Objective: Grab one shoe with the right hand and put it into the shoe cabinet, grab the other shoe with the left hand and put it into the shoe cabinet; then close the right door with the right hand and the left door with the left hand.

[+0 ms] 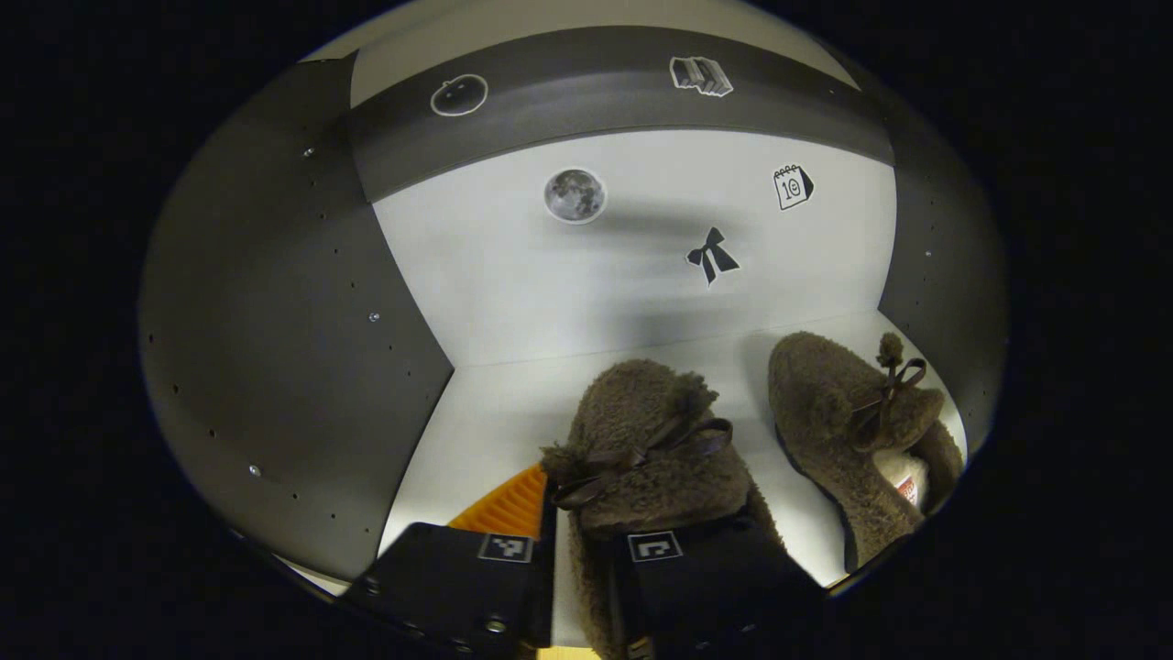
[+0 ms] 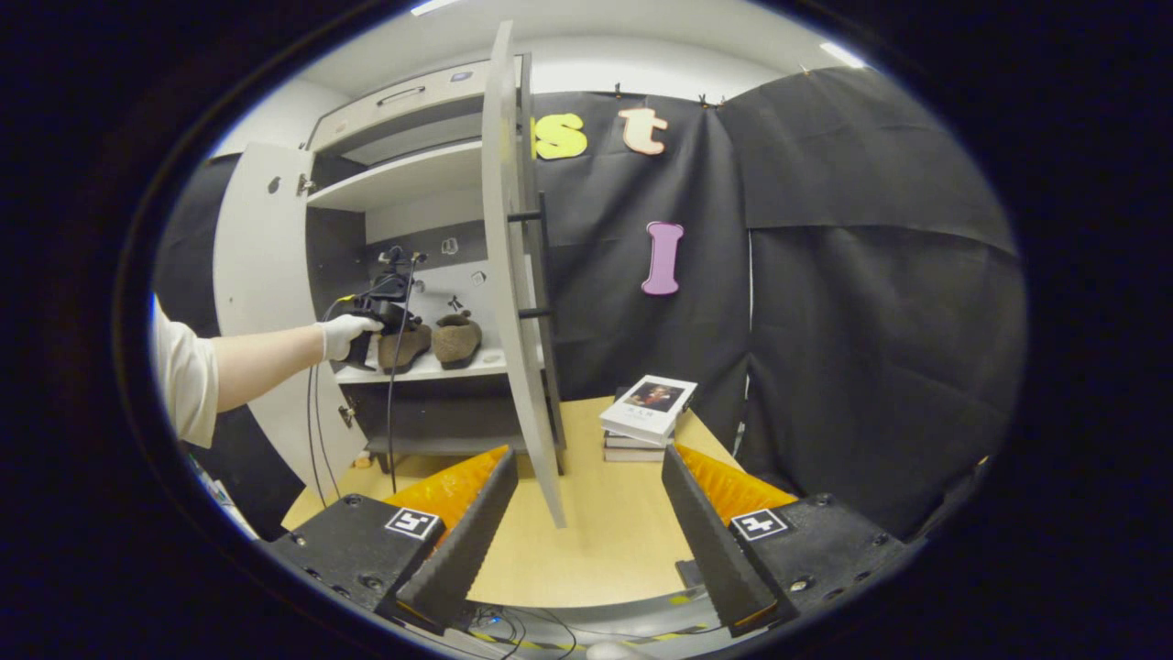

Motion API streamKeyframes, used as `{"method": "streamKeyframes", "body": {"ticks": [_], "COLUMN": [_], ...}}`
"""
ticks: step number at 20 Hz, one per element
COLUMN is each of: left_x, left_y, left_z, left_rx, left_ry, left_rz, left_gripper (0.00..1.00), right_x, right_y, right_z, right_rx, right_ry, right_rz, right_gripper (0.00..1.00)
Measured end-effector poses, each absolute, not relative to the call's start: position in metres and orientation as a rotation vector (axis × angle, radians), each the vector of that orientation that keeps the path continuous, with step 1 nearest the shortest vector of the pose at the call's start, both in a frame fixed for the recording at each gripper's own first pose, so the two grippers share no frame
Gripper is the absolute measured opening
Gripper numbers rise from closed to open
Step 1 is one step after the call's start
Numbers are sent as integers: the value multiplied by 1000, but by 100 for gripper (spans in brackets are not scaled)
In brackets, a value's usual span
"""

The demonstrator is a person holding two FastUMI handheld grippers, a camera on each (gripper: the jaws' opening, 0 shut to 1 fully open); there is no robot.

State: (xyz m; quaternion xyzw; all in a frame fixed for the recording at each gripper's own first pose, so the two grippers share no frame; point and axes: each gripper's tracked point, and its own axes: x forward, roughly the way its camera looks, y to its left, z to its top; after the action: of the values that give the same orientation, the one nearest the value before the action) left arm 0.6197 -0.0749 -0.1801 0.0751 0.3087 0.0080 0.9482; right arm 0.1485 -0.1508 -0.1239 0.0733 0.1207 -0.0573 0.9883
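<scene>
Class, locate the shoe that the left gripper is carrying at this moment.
In the left gripper view, the held shoe rests on the cabinet shelf, left of the other shoe, between the left gripper fingers.

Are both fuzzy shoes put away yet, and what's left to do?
One shoe already sits on the cabinet shelf. The left gripper holds the second shoe there, not let go yet. The right gripper is open and empty. Both doors, right door and left door, are open.

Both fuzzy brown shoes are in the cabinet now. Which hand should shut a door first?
Probably the right: the right gripper is open and empty, facing the grey right door. The left gripper is inside the cabinet, jaws around a fuzzy brown shoe.
</scene>
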Motion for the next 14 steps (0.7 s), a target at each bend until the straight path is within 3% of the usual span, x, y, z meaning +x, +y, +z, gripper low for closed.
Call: {"method": "streamKeyframes", "body": {"ticks": [1, 2, 5, 6, 10, 14], "left_x": [614, 611, 600, 593, 552, 490], "left_y": [-78, -78, -64, -62, -68, -72], "left_z": [-178, -172, -155, -148, -123, -72], "left_rx": [142, 136, 144, 139, 124, 131], "left_ry": [631, 618, 563, 548, 484, 322], "left_rz": [-8, -22, 5, 3, -30, -59], "left_gripper": [38, 32, 100, 95, 97, 96], "right_x": [148, 148, 146, 142, 137, 128], "right_y": [-152, -153, -149, -150, -146, -130], "right_z": [-123, -121, -117, -114, -100, -80], "right_rx": [140, 135, 134, 131, 113, 95], "right_ry": [244, 240, 229, 219, 178, 141], "right_rz": [-118, -126, -125, -124, -105, -74], "right_gripper": [100, 100, 100, 100, 100, 100]}}
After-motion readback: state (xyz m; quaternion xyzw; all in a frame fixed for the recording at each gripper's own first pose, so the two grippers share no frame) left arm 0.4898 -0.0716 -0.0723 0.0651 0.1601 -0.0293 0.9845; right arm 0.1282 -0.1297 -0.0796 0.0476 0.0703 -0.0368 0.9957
